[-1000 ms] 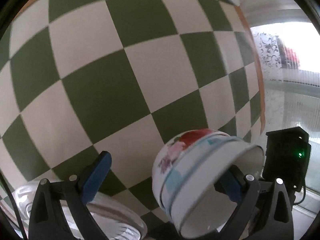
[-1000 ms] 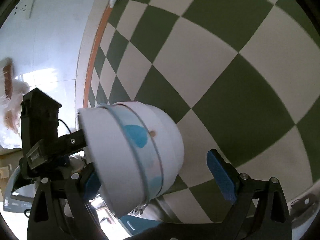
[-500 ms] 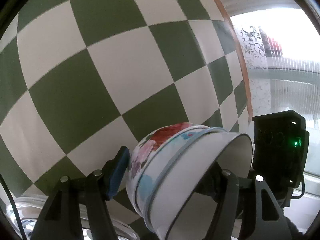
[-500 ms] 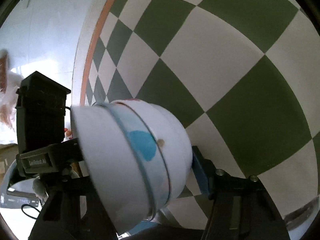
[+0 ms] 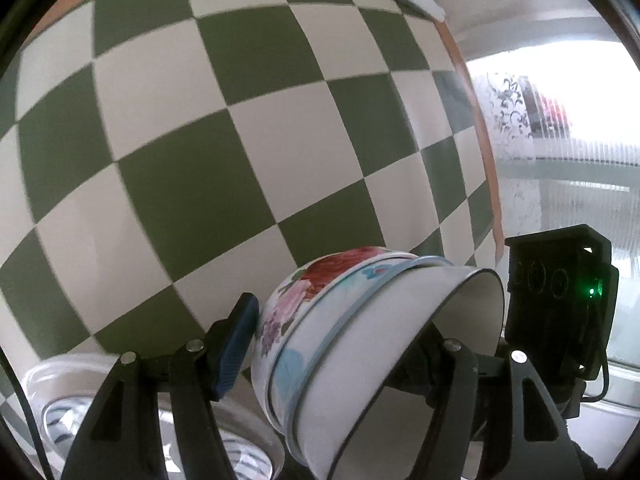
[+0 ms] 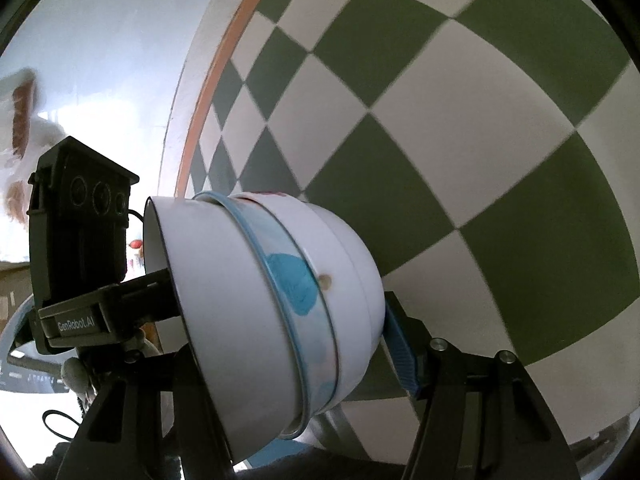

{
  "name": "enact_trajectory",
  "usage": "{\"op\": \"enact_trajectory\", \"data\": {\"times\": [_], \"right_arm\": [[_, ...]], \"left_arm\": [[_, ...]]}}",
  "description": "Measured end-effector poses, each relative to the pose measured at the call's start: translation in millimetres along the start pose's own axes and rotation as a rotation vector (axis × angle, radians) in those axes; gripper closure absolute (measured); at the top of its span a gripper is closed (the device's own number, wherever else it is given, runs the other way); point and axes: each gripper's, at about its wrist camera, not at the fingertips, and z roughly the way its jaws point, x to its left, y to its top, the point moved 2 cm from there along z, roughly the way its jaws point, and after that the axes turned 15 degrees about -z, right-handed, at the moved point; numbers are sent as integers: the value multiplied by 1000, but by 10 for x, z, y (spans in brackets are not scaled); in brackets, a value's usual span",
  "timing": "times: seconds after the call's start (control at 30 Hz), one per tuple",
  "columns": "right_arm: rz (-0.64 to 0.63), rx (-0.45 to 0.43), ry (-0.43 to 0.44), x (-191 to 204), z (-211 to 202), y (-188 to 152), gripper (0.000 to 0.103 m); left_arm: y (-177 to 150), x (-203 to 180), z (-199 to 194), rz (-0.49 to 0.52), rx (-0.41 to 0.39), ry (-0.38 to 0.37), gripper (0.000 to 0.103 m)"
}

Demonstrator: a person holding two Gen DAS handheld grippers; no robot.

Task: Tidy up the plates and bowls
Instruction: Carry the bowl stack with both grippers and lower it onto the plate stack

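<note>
Two grippers — left gripper (image 5: 340,344) and right gripper (image 6: 280,344) — each clamp the nested bowls (image 5: 360,344) above the checkered tablecloth (image 5: 200,140); carrying step, next needs a level set-down.

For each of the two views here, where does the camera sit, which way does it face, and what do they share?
Left wrist: on the left gripper, facing the checkered tablecloth; own fingers clamp the nested bowls, glass dish below.
Right wrist: on the right gripper, same cloth; left gripper's black body at left.
Shared: the bowls, gripped from opposite sides.
</note>
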Motion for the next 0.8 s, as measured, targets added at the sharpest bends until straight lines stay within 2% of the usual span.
{"op": "enact_trajectory", "data": {"times": [0.37,0.57,0.8], "right_arm": [[-148,79,26,771,124,219,41],[-237,149,55,1214,459,81,41],[-300,252,70,1485,907,-103,41]], "left_arm": [[-238,354,-710,-98,-117,-26,38],[-433,811,-1046,-187,-186,-28,38],[-611,1352,-1063,-308,-209,-48,38]]}}
